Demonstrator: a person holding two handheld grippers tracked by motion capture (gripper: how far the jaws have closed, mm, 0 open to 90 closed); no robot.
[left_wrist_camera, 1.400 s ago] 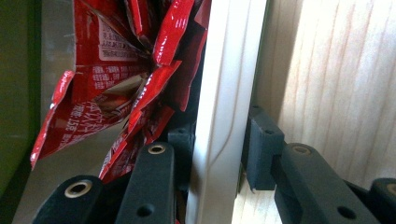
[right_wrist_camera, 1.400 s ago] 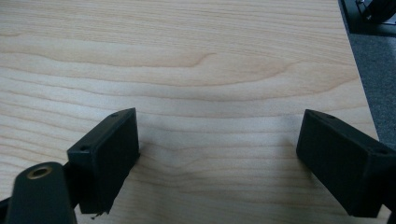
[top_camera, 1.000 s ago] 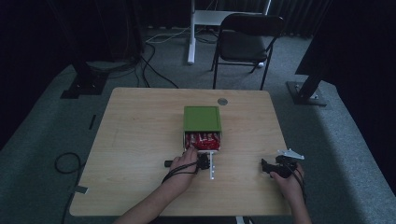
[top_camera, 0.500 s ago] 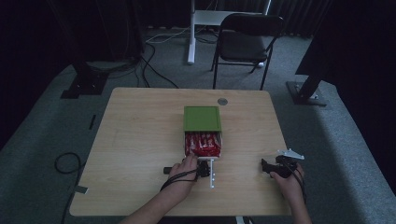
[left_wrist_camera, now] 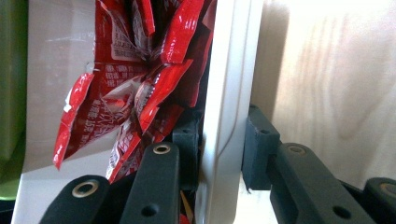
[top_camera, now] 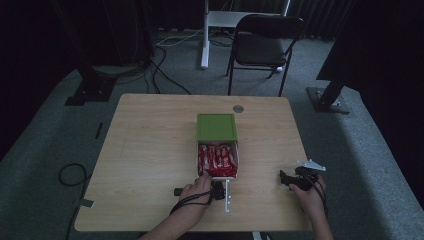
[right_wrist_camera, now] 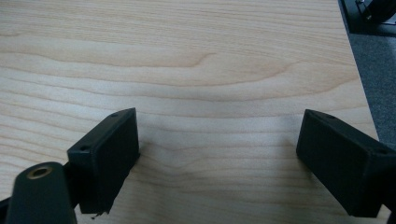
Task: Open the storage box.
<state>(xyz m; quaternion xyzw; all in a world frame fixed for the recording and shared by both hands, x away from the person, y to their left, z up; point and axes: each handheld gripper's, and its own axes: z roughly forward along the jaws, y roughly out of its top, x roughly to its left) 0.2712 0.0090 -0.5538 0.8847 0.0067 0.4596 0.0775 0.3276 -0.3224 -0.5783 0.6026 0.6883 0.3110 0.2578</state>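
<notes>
A green box lies at the table's middle with a white drawer slid out of it toward the person. Red packets fill the drawer. My left gripper is at the drawer's near end, shut on its front wall. In the left gripper view one jaw is inside among the red packets, the other outside, and both press on the white wall. My right gripper rests low over the table at the near right. Its jaws stand open over bare wood.
A small grey disc is set in the table behind the box. Beyond the far edge stand a dark folding chair and a white desk leg. Cables lie on the floor at left.
The left hand has drawn back toward the near table edge, and the white drawer has slid farther out of the green box, showing more red packets. The right hand has kept still.
</notes>
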